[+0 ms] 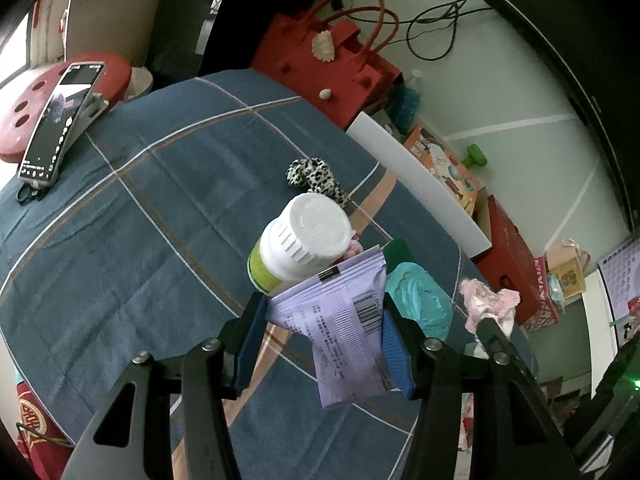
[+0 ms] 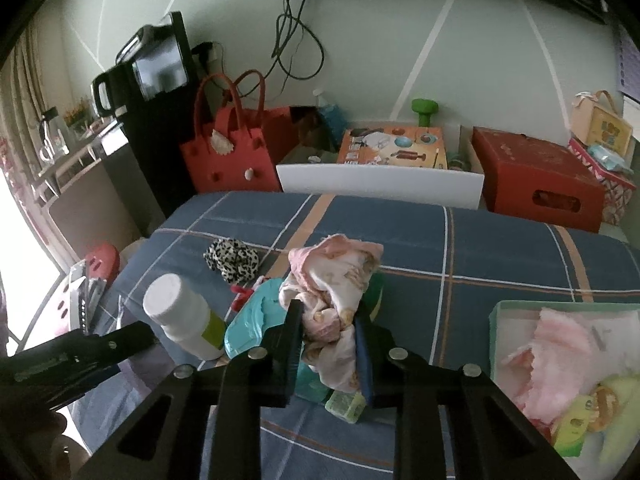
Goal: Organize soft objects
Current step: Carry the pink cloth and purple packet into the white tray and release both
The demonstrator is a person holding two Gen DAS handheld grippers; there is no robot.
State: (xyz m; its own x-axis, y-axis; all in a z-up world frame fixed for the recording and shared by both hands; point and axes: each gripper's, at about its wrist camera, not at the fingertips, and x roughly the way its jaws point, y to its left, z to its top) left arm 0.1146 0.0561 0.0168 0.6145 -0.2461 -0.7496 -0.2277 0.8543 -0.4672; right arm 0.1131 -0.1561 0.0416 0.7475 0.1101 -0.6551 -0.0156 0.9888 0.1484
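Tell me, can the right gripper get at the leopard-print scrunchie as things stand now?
Probably not yet: the right gripper has its jaws shut on the pink cloth, which is bunched in front of them. The leopard-print scrunchie itself lies uncovered on the bedspread.

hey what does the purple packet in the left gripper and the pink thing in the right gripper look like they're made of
Purple packet: likely thin plastic film, matte, judging by its printed barcode, crimped edge and bending between the left gripper pads. Pink cloth: soft woven or knit fabric with small prints; it crumples and drapes in the right gripper.
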